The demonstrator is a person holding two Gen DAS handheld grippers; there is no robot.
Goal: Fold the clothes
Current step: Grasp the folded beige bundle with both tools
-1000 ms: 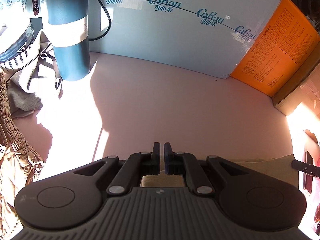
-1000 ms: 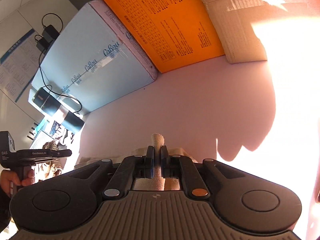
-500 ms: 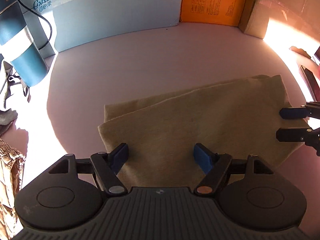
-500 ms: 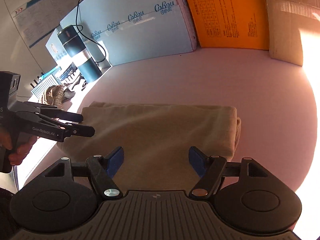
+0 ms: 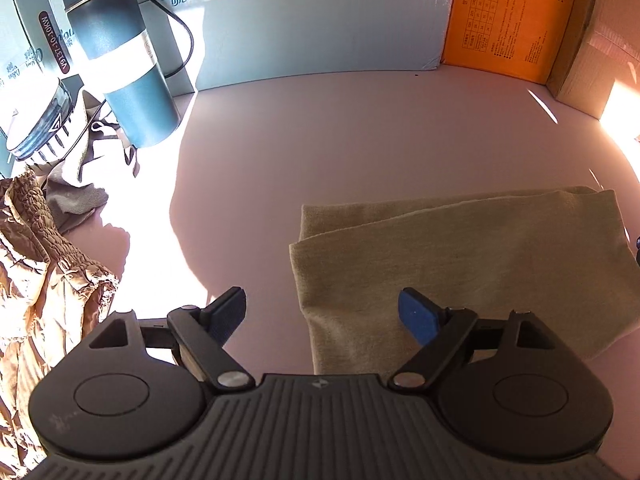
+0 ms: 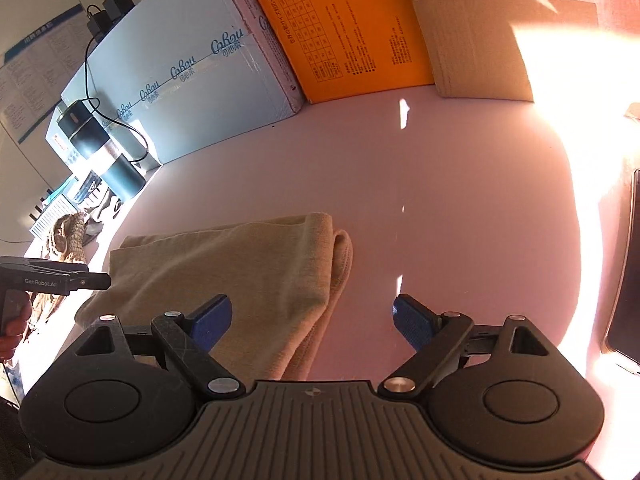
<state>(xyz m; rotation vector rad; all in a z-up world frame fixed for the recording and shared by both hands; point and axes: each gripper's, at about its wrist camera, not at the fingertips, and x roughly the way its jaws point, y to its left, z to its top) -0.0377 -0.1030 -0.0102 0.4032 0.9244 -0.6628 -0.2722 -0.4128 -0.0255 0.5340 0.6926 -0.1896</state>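
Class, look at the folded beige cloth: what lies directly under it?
The beige cloth lies flat on the pink tabletop, which shows all round it. Whatever sits beneath or between its layers is covered.

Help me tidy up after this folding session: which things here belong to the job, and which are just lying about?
Job: beige folded cloth, left gripper, right gripper.
Lying about: dark blue flask, brown quilted garment, grey cloth, orange box.

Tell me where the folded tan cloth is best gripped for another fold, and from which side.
Probably at its short ends. The folded tan cloth lies flat as a long band; its rounded stacked edge gives the right gripper layers to pinch from the right, and the left gripper could take the opposite end. Both grippers' jaws are opening, gripping nothing.
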